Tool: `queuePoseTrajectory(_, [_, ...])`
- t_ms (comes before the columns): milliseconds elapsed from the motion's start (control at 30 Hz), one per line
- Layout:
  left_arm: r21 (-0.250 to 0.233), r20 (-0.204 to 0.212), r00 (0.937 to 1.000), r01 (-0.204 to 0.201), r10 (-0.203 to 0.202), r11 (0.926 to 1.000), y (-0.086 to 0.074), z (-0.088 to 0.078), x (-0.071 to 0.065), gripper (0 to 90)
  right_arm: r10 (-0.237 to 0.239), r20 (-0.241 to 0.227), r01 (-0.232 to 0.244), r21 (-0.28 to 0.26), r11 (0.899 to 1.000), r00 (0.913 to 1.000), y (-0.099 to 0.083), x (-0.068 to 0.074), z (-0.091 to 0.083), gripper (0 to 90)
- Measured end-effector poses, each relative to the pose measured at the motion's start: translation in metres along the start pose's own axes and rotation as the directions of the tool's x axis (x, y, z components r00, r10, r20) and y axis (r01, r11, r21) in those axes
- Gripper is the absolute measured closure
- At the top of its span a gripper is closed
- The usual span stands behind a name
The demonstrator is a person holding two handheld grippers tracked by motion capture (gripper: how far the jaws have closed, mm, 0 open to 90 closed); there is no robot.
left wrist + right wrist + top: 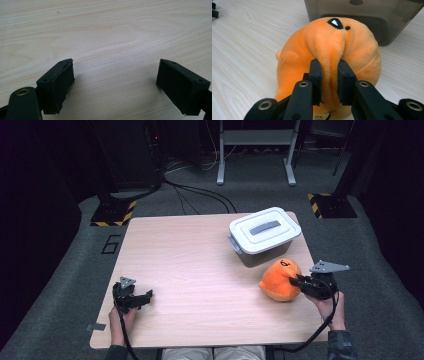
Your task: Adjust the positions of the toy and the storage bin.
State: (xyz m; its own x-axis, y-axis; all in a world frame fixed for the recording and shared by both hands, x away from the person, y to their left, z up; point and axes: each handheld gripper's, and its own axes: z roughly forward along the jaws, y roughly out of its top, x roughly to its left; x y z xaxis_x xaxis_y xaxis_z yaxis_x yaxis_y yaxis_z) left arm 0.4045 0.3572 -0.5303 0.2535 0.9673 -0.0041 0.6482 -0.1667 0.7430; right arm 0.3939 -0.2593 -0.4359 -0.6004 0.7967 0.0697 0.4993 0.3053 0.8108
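An orange plush toy (280, 279) lies on the wooden table (200, 270) at the right, just in front of a grey box. My right gripper (296, 282) is shut on a fold of the plush (329, 50); in the right gripper view the two black pads (315, 75) pinch a ridge of orange fabric between them. The left gripper (146, 296) rests at the table's front left in a hand. In the left gripper view its jaws stand wide apart over bare wood, and my left gripper (115, 80) holds nothing.
A grey storage box with a white lid (265, 231) stands at the back right of the table, close behind the plush. The box's dark wall (367, 17) rises right past the toy. Cables and stand legs lie on the floor beyond the table.
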Motion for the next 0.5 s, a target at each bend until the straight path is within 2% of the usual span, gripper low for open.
queuePoseTrajectory(500, [0.000,0.000,1.0000,0.000,0.000,1.0000,0.000,0.000,0.000,14.4,-0.057,0.002,0.057,0.040,0.998,0.9984,0.016,-0.030,-0.008,76.5])
